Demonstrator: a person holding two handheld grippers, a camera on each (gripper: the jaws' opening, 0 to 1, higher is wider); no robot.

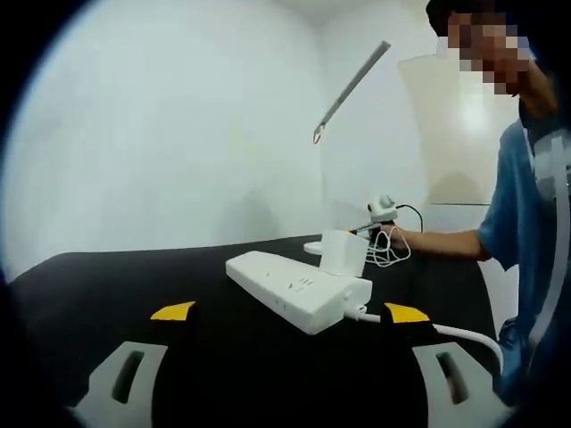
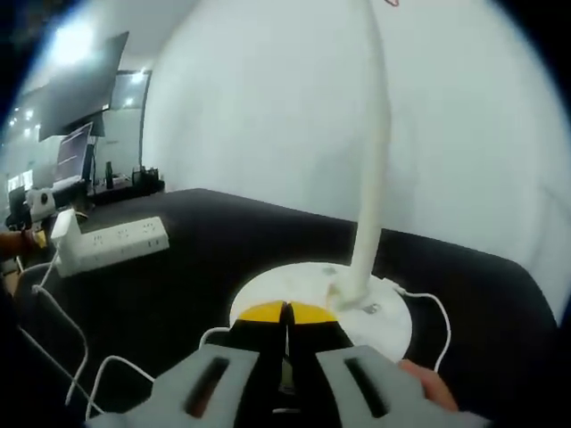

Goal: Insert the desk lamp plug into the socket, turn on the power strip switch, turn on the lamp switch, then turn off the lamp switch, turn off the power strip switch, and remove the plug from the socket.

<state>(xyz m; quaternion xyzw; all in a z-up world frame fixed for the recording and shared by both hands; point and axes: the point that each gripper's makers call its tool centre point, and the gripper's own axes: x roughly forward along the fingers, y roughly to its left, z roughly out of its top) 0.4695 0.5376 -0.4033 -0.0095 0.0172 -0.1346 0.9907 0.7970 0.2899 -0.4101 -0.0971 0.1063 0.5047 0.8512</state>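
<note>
The white power strip (image 1: 294, 290) lies on the black table, just beyond my open left gripper (image 1: 290, 312), whose jaws stand wide apart with nothing between them. A white plug block (image 1: 343, 252) stands in the strip's far end. The lamp's thin head (image 1: 352, 80) slants overhead. My right gripper (image 2: 285, 314) is shut, its yellow tips pressed together over the near edge of the round white lamp base (image 2: 384, 325), beside the white stem (image 2: 370, 178). From there the power strip (image 2: 116, 242) and plug block (image 2: 64, 223) lie far left.
The strip's thick white cable (image 1: 464, 334) runs off to the right. Thin white lamp cord (image 2: 53, 312) loops across the black tabletop (image 2: 214, 241). A person in a blue shirt (image 1: 513, 214) sits at the right, hand by the lamp base. White walls stand behind.
</note>
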